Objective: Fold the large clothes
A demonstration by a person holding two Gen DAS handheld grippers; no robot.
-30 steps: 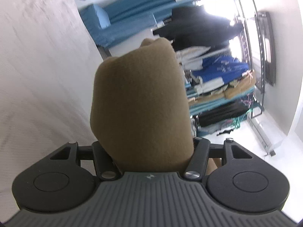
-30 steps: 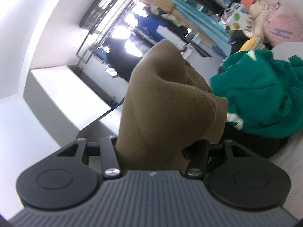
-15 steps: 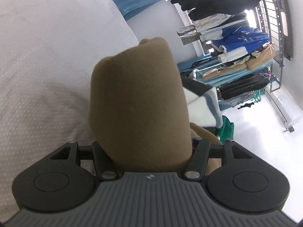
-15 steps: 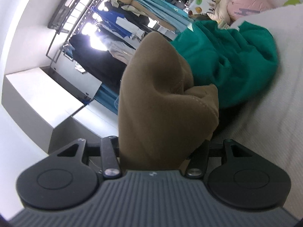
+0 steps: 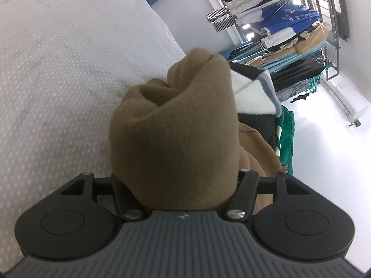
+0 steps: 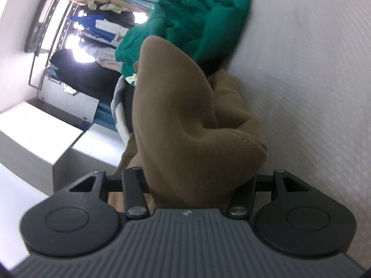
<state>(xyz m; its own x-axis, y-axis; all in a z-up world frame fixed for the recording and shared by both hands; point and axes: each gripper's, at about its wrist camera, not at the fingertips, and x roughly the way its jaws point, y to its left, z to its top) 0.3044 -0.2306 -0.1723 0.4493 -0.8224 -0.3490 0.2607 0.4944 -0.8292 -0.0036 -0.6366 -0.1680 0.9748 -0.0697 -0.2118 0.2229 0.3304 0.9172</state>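
Observation:
A tan-brown knit garment (image 5: 176,139) fills the middle of the left wrist view, bunched between the jaws of my left gripper (image 5: 183,185), which is shut on it. The same brown garment (image 6: 185,134) is bunched in my right gripper (image 6: 190,190), also shut on it. The fingertips of both grippers are hidden under the cloth. More brown fabric trails down onto the white textured bed (image 5: 58,81), which also shows in the right wrist view (image 6: 313,69).
A green garment (image 6: 197,20) lies on the bed beyond the brown one, also seen in the left wrist view (image 5: 286,136). A white, grey and black garment (image 5: 252,88) lies beside it. Clothes racks (image 5: 289,23) and blue curtains stand behind.
Both grippers have swung down toward the bed with the brown garment still held. The bed surface now fills much more of both views, and the green garment has come closer.

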